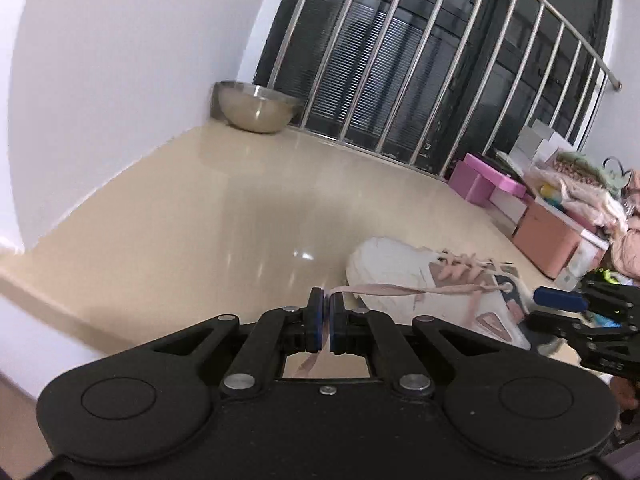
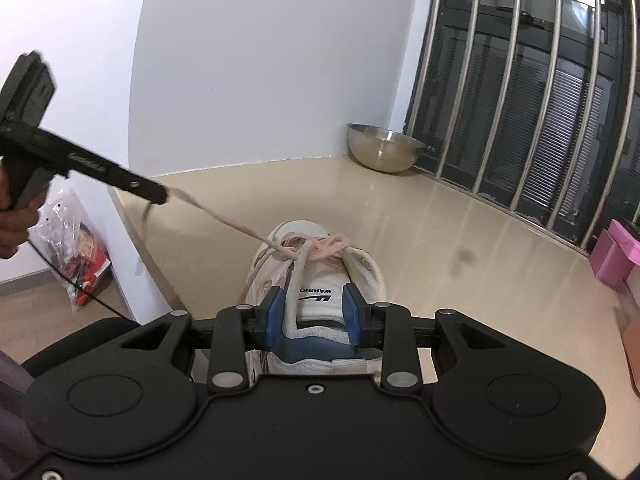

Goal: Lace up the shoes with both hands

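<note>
Left hand-held gripper (image 1: 325, 322), left wrist view: jaws pinched tight on pink lace (image 1: 384, 289), loose tail hanging below the pads.
Lace run: taut line from the pads across to the top eyelet area of white-pink shoe (image 1: 432, 284), which lies on beige floor (image 1: 240, 208).
Right hand-held gripper (image 1: 560, 304), same view: at the shoe's heel end, far right edge.
Background: steel bowl (image 1: 258, 108) in corner, pink boxes (image 1: 488, 182) by the railing, well apart from shoe.
Right hand-held gripper (image 2: 316, 312), right wrist view: jaws part-open, straddling the tongue and collar of shoe (image 2: 320, 280); pad contact looks likely, can't confirm.
Left hand-held gripper (image 2: 160, 196): upper left, clamped on lace (image 2: 232, 222), stretched toward the crossed laces.
Risk: hard pull could drag or tip the shoe if the right side isn't really bracing it.
Risk: thin flat lace could slip out of the pads under tension; step lost.
Risk: uneven pull bunches the crossings, leaves slack lower down.
</note>
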Tool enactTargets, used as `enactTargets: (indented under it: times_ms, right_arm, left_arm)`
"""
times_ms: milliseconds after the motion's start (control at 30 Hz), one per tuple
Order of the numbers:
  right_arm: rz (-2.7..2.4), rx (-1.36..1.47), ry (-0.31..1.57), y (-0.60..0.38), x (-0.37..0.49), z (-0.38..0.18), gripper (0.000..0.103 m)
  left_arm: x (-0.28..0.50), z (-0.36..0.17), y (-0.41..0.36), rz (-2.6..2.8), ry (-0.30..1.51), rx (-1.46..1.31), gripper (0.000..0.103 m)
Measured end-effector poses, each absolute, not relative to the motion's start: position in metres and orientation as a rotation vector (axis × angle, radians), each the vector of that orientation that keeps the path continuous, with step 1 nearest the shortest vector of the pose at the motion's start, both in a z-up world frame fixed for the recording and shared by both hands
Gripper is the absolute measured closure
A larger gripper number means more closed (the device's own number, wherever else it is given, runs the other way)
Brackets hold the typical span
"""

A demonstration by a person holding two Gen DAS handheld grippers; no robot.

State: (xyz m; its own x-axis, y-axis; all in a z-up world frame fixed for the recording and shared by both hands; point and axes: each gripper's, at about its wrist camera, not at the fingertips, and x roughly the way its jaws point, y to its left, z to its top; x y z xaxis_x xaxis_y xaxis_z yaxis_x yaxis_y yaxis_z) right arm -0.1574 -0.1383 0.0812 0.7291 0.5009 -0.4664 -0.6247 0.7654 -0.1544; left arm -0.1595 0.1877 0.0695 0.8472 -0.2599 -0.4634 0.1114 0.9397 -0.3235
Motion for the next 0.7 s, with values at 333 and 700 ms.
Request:
enactTargets:
  times_ms: [333, 700]
  right_arm:
    - [0.493, -0.367, 0.311, -0.123, -0.144, 0.068, 0.07]
    - [0.697, 0.197, 0.473, -0.144, -0.112, 0.117, 0.072]
  left_arm:
    - [-0.167, 0.06, 0.121, -0.441, 0.547, -0.342, 0.1]
    - [-0.142, 0.015, 0.047, -0.608, 0.684, -0.291, 0.096]
